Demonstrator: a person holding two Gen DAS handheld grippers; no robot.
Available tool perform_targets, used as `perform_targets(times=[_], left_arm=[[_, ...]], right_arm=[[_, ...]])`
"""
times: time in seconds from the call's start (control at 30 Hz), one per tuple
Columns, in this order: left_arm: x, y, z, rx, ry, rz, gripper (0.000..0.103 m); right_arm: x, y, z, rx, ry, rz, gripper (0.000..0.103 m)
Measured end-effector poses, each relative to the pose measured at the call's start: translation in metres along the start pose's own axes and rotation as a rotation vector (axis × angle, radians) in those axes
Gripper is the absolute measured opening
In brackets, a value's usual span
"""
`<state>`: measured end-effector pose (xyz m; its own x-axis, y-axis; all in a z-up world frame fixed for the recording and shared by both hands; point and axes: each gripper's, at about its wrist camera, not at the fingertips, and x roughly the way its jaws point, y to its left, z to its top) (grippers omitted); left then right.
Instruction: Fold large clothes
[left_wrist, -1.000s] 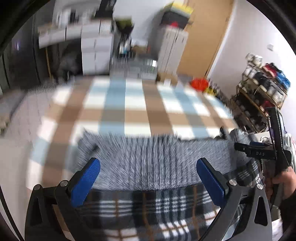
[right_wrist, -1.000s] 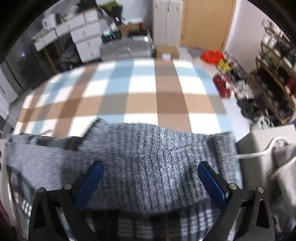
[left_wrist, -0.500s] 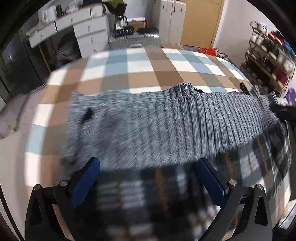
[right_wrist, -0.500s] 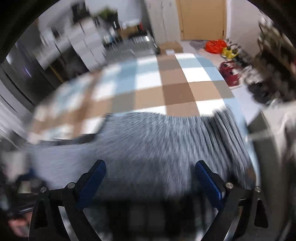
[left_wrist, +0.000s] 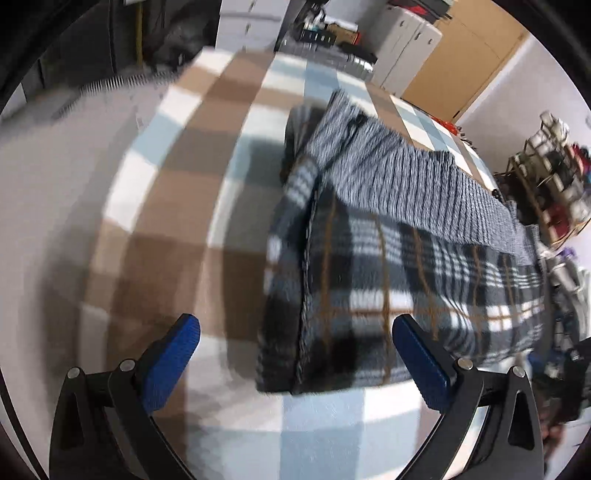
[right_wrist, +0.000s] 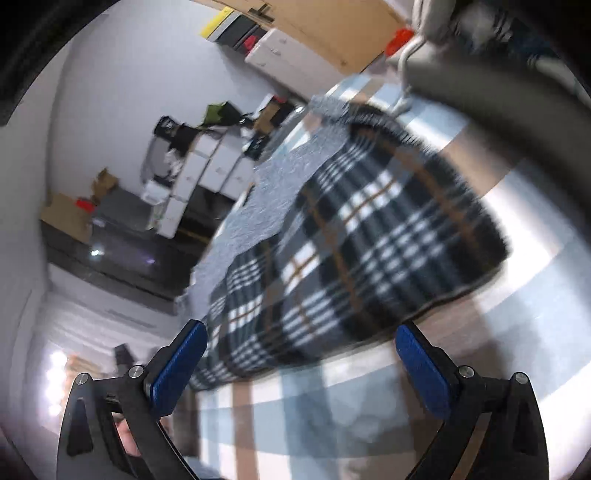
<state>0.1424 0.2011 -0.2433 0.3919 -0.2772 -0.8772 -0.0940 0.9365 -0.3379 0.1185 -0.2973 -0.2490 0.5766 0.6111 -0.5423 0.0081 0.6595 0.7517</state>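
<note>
A large dark plaid garment (left_wrist: 388, 288) lies folded on the checked brown, blue and white cloth (left_wrist: 177, 206), with a grey knit layer (left_wrist: 399, 170) across its far part. It also shows in the right wrist view (right_wrist: 351, 236), with the grey knit (right_wrist: 273, 184) beyond it. My left gripper (left_wrist: 295, 365) is open and empty, just short of the garment's near left corner. My right gripper (right_wrist: 301, 365) is open and empty, tilted, just short of the garment's near edge.
White drawer units (right_wrist: 207, 173) and boxes stand at the far wall. A shoe rack (left_wrist: 550, 177) stands to the right. A wooden door (left_wrist: 461, 62) is beyond the surface. A grey padded object (right_wrist: 480, 85) lies at the right wrist view's upper right.
Both grippers have pulled back from the grey knit and swung apart, the left to the garment's left side, the right tilting sharply. More of the plaid now shows.
</note>
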Motion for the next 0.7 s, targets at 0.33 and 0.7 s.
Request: perform_targets(times=[0.33, 0.7], left_arm=[[0.021, -0.004, 0.0, -0.01, 0.08, -0.075, 0.101], [0.037, -0.025, 0.024, 0.014, 0.049, -0.051, 0.101]], right_arm=[[0.029, 0.003, -0.005, 0.004, 0.02, -0.104, 0.103], [0.065, 0.032, 0.021, -0.182, -0.008, -0.294, 0.103]])
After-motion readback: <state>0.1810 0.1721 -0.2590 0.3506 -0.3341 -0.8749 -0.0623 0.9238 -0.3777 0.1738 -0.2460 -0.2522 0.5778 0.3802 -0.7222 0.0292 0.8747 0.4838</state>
